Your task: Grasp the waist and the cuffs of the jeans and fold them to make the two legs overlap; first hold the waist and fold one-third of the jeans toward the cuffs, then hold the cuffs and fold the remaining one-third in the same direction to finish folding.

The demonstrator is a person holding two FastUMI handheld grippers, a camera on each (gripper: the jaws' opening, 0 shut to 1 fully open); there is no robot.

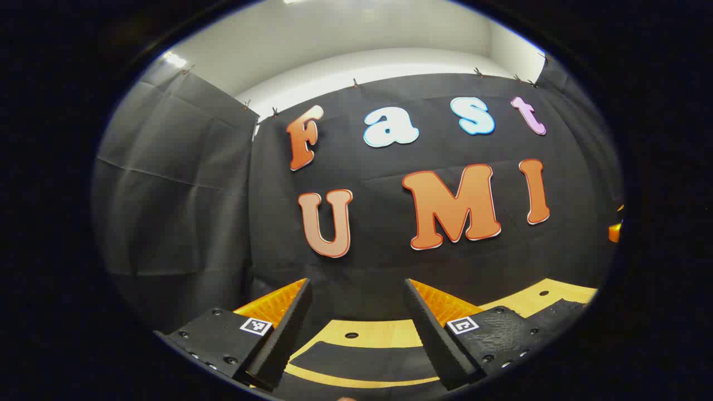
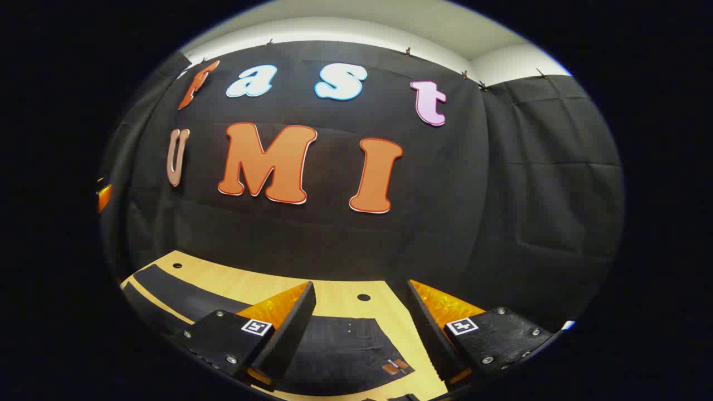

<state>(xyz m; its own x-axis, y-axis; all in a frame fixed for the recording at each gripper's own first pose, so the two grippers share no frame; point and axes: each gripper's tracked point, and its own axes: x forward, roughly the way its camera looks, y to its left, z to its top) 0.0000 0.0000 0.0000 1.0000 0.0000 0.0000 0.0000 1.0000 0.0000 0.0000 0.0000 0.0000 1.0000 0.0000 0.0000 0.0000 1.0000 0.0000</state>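
Observation:
Black jeans (image 2: 340,348) lie flat on a light wooden table (image 2: 334,298). In the right gripper view the waist end with a small brown patch lies below and between the fingers of my right gripper (image 2: 359,328), which is open and held above the cloth. In the left gripper view a dark leg of the jeans (image 1: 356,359) runs across the table below my left gripper (image 1: 356,328), whose fingers (image 1: 431,328) stand wide apart with nothing between them. Both grippers point at the booth wall, raised above the jeans.
The table (image 1: 548,295) has small round holes in its top and ends close to the black cloth wall behind it. An orange piece of the other gripper (image 1: 614,231) shows at the far right of the left gripper view, and another (image 2: 103,196) at the far left of the right gripper view.

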